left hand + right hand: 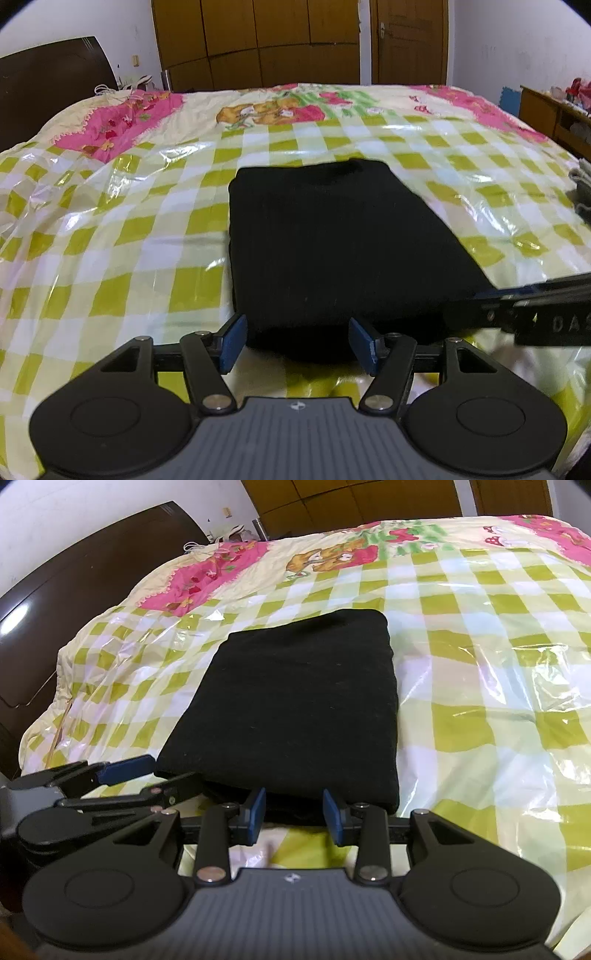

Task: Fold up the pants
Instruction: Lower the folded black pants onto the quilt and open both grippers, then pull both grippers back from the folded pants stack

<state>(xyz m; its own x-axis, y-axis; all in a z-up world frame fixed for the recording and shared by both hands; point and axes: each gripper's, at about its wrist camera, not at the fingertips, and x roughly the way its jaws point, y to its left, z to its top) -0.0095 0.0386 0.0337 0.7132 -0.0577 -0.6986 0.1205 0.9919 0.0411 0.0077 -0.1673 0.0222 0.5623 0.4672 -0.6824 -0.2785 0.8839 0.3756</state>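
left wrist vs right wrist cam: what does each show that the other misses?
Left wrist only: the wooden side cabinet at the right edge, grey cloth by the bed's right side, and the closed brown door.

Right wrist only: the long run of the dark brown headboard along the bed's left side, seen close.

Both: the folded black pants lying flat on the green-checked plastic-covered bedspread, with the left tool and right tool at the near edge, jaws apart on each.
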